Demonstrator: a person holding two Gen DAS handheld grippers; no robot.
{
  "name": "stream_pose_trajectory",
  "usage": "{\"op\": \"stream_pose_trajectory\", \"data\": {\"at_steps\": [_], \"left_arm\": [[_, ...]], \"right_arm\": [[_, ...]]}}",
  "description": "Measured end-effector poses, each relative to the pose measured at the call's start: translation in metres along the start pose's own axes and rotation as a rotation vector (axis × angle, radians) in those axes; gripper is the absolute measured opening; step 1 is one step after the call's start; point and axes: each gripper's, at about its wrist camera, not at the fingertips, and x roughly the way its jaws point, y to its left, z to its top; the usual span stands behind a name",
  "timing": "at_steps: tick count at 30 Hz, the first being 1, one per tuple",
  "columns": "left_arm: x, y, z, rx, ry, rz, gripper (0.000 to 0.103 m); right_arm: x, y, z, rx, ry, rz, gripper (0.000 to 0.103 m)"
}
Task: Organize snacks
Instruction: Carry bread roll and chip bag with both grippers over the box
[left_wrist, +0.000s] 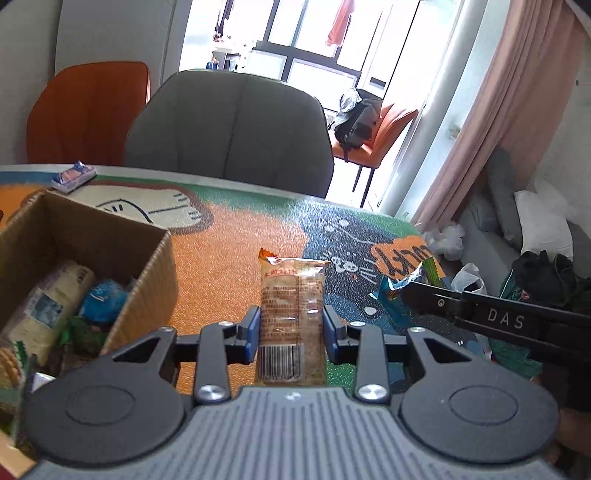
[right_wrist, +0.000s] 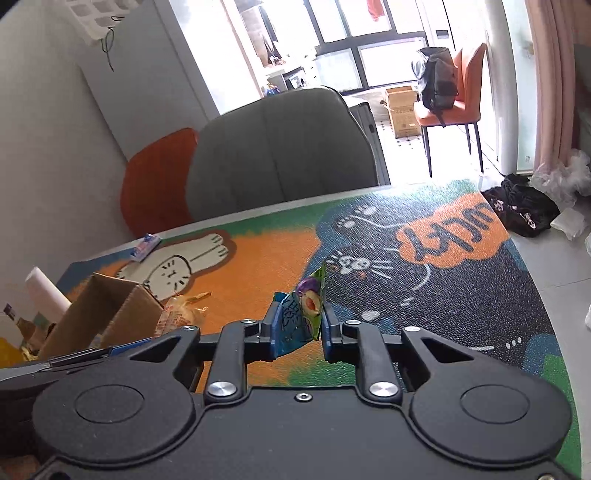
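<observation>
Left tongs (left_wrist: 291, 328) pinch brown bar (left_wrist: 291, 306) beside box rim (left_wrist: 147, 295); right tongs (right_wrist: 299, 332) pinch blue-green packet (right_wrist: 301, 317).

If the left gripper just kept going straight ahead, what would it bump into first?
Probably nothing on the table: past the brown snack packet that the left gripper holds lies bare mat, then the grey chair; depth unclear.

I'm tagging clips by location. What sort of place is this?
Likely a home dining area: padded grey chair at a table with a cartoon mat, pink curtains, a backpack on an orange chair.
</observation>
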Motion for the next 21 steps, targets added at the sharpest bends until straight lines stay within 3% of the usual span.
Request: {"op": "stream_pose_trajectory", "data": {"at_steps": [9, 21], "left_arm": [[-0.041, 0.025, 0.016, -0.006, -0.048, 0.019, 0.033], [-0.075, 0.087, 0.023, -0.029, -0.061, 0.117, 0.033]], "right_arm": [[-0.011, 0.045, 0.009, -0.039, -0.032, 0.051, 0.020], [-0.003, 0.104, 0.009, -0.085, -0.029, 0.138, 0.020]]}}
